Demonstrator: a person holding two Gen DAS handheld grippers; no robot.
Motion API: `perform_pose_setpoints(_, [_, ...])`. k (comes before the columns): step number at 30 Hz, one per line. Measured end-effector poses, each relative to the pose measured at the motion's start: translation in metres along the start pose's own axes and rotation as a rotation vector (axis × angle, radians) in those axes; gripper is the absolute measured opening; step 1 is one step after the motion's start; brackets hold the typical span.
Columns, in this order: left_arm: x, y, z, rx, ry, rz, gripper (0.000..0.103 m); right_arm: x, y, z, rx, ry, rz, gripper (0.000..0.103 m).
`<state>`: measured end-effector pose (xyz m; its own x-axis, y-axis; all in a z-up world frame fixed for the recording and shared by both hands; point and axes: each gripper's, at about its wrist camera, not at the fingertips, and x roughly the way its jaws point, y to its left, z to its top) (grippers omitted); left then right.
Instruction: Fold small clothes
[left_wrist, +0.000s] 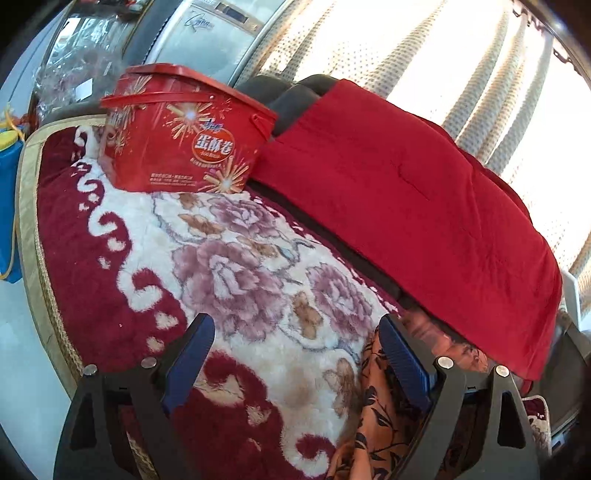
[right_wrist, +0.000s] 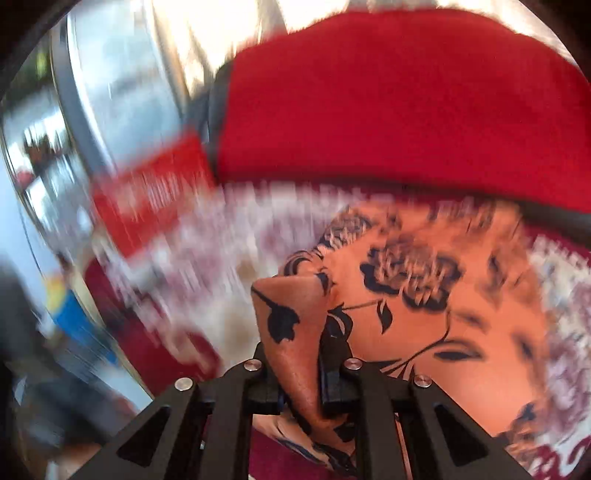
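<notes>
A bunched fold of the orange floral garment (right_wrist: 295, 332) is pinched between the closed fingers of the right gripper (right_wrist: 301, 373), closest to the lens. The rest of the garment is spread loosely on the plush floral blanket (left_wrist: 236, 266), just beside the red cushion (left_wrist: 406, 192). The left gripper (left_wrist: 295, 362) is held spread wide over the blanket, gripping nothing, with the garment's edge beside its right finger. A red tin (left_wrist: 184, 136) is seen on the blanket's far end. Folding seems barely begun; no neat fold is visible.

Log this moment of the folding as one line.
left tongs: open, empty | right tongs: shut on orange floral cloth | surface: plush blanket
</notes>
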<state>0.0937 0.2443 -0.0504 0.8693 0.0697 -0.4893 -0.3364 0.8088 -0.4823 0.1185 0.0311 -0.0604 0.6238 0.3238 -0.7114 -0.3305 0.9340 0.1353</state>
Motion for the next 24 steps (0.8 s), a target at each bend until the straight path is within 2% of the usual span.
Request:
perform_pose_setpoints(1, [0.001, 0.003, 0.001, -0.005, 0.014, -0.003, 0.091, 0.028, 0.000, -0.015, -0.012, 0.099, -0.029, 0.017])
perform_pose_setpoints(2, [0.000, 0.005, 0.001, -0.011, 0.021, -0.006, 0.091, 0.043, 0.000, -0.031, -0.029, 0.130, -0.041, 0.017])
perform_pose_setpoints(4, [-0.002, 0.009, 0.002, -0.012, 0.017, -0.002, 0.091, 0.032, 0.004, -0.038, -0.057, 0.066, -0.033, 0.017])
perform_pose_setpoints(5, [-0.002, 0.010, 0.002, -0.013, 0.021, -0.008, 0.091, 0.027, 0.002, -0.037, -0.048, 0.064, -0.007, 0.020])
perform_pose_setpoints(8, [0.004, 0.006, 0.001, -0.017, 0.085, -0.085, 0.091, 0.023, -0.003, -0.037, -0.050, 0.081, 0.010, 0.022])
perform_pose_setpoints(10, [0.010, -0.002, -0.003, -0.020, 0.155, -0.178, 0.091, 0.014, -0.004, -0.045, -0.045, 0.069, 0.015, 0.023])
perform_pose_setpoints(13, [0.014, -0.019, -0.012, 0.028, 0.238, -0.285, 0.091, -0.016, -0.011, -0.063, 0.002, 0.020, 0.063, 0.034])
perform_pose_setpoints(14, [0.015, -0.024, -0.016, 0.044, 0.270, -0.318, 0.091, -0.025, -0.014, -0.070, 0.015, 0.005, 0.072, 0.049])
perform_pose_setpoints(15, [0.016, -0.029, -0.020, 0.059, 0.297, -0.345, 0.091, -0.033, -0.016, -0.073, 0.026, -0.012, 0.079, 0.070])
perform_pose_setpoints(16, [0.016, -0.033, -0.024, 0.074, 0.319, -0.364, 0.091, -0.041, -0.019, -0.077, 0.040, -0.033, 0.089, 0.074])
perform_pose_setpoints(18, [0.017, -0.041, -0.031, 0.100, 0.357, -0.381, 0.090, -0.064, -0.030, -0.088, 0.073, -0.068, 0.082, 0.075])
perform_pose_setpoints(20, [0.021, -0.047, -0.042, 0.133, 0.409, -0.370, 0.075, -0.084, -0.048, -0.096, 0.128, -0.102, 0.077, 0.075])
perform_pose_setpoints(22, [0.038, -0.056, -0.060, 0.206, 0.520, -0.298, 0.023, -0.094, -0.063, -0.100, 0.175, -0.119, 0.079, 0.075])
perform_pose_setpoints(23, [0.049, -0.057, -0.070, 0.226, 0.582, -0.240, 0.020, -0.101, -0.074, -0.104, 0.203, -0.131, 0.072, 0.075])
perform_pose_setpoints(24, [0.054, -0.053, -0.076, 0.203, 0.603, -0.214, 0.020, -0.104, -0.081, -0.106, 0.220, -0.138, 0.071, 0.075])
